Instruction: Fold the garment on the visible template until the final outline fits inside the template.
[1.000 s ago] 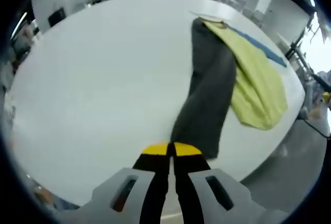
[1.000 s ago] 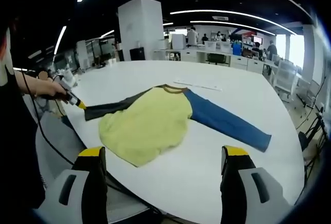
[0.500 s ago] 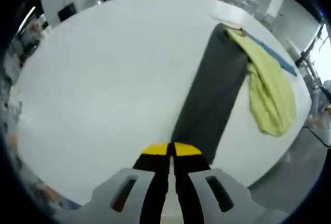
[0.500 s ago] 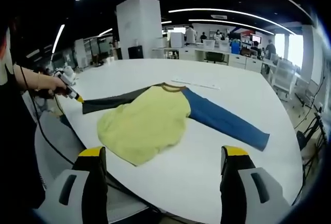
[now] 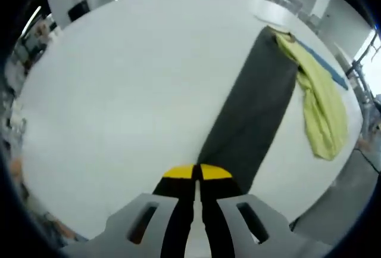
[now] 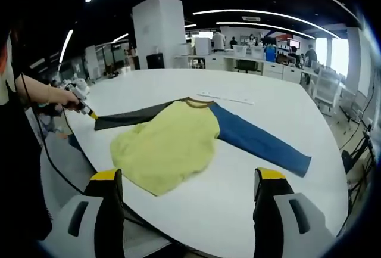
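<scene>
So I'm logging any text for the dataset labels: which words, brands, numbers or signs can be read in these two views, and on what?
None can be read.
The shirt, with its dark sleeve and blue sleeve, shows no print or label.
The white table is unmarked.
The yellow-tipped left claw and right claw show no lettering.
Far-off office screens and signs are too small and blurred.
</scene>
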